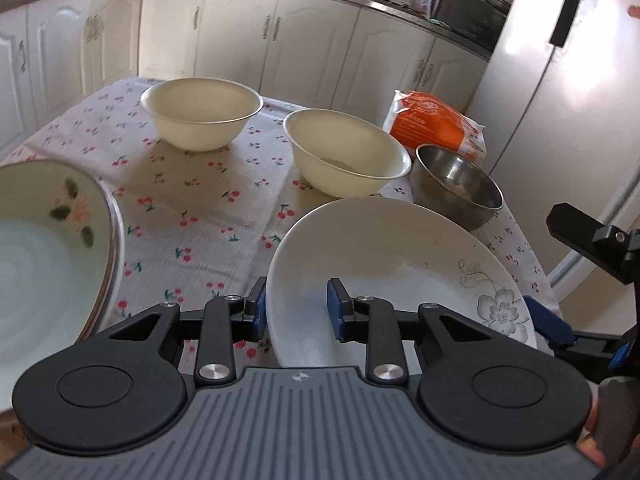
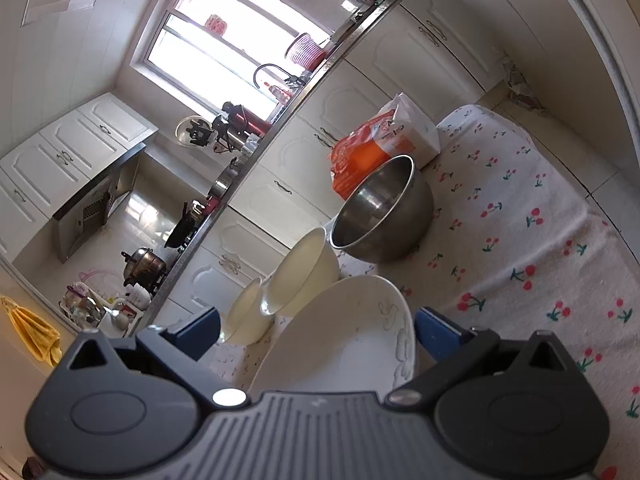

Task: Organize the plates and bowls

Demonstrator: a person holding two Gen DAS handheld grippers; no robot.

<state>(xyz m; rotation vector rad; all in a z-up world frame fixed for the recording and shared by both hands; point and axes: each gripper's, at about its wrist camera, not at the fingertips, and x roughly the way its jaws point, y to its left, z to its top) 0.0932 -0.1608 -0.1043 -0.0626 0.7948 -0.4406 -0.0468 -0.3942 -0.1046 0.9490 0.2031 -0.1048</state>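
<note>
The left gripper (image 1: 297,312) has its blue pads on either side of the near rim of a tilted white plate (image 1: 384,248), one pad under, one over, though actual contact is unclear. The right gripper (image 2: 318,330) stands spread wide around the same plate's (image 2: 340,340) opposite edge, pads apart from it. Only the left view shows a flowered plate (image 1: 48,248) at the left edge. Two cream bowls (image 1: 202,114) (image 1: 346,154) and a steel bowl (image 1: 456,184) sit beyond. Bare cherry-print tablecloth (image 1: 192,200) lies open between them.
</note>
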